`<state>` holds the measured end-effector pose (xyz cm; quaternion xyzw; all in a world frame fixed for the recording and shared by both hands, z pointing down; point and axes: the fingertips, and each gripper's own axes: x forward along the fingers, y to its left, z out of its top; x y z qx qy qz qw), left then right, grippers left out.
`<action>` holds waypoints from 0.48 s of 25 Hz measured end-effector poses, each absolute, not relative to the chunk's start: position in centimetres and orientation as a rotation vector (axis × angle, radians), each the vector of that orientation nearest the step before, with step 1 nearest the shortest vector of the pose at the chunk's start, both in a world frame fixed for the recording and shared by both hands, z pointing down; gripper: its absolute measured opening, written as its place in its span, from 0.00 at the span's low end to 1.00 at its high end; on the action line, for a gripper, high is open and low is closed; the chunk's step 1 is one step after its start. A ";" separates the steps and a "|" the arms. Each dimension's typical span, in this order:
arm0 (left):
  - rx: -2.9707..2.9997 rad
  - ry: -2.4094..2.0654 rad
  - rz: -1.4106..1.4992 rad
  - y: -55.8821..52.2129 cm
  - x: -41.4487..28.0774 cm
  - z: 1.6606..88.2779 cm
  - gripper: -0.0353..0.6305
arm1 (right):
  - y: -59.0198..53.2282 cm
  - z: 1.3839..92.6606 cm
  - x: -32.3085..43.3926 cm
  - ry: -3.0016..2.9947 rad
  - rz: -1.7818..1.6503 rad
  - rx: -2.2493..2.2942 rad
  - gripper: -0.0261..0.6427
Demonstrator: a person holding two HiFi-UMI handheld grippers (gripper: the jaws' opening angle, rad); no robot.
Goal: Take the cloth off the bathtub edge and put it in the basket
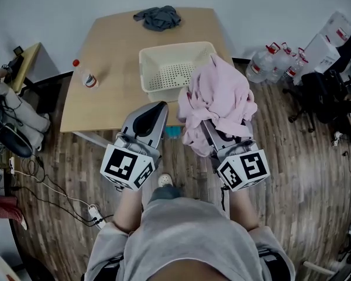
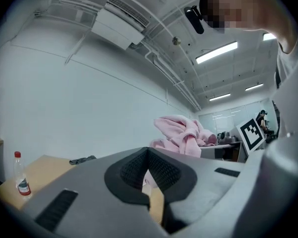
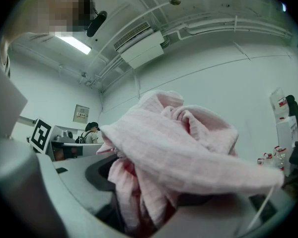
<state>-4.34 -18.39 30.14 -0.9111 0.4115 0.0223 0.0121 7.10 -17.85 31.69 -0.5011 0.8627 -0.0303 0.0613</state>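
Nearest, the left gripper (image 1: 158, 108) is pressed together, empty; the right gripper (image 1: 219, 138) pinches the cloth (image 1: 217, 95), heaped over its jaws right of centre. Beyond, the basket (image 1: 147, 69) sits on the table (image 1: 105, 104); loose folds may catch its rim and drape outside on release.

It looked like a lab or office workroom. Bare ceiling pipes (image 2: 159, 66), a ceiling air-conditioner (image 2: 120, 21) and strip lights (image 2: 217, 52) hung high above the left gripper's (image 1: 162, 105) fingers (image 1: 146, 124). A plain wooden table (image 1: 105, 92) stood ahead of them, loose cables (image 1: 47, 189) trailed over plank flooring (image 1: 304, 157) to their left, and water bottles (image 1: 275, 63) were stacked far right.
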 end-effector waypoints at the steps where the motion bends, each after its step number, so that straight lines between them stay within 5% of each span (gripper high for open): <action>1: -2.839 1.274 0.068 -18.5 -4.4 30.3 0.05 | -17.9 31.8 7.1 2.600 -0.090 -1.519 0.50; 12: -2.894 1.146 0.091 -24.8 -7.0 29.9 0.05 | -23.2 31.2 4.4 2.524 -0.066 -1.632 0.50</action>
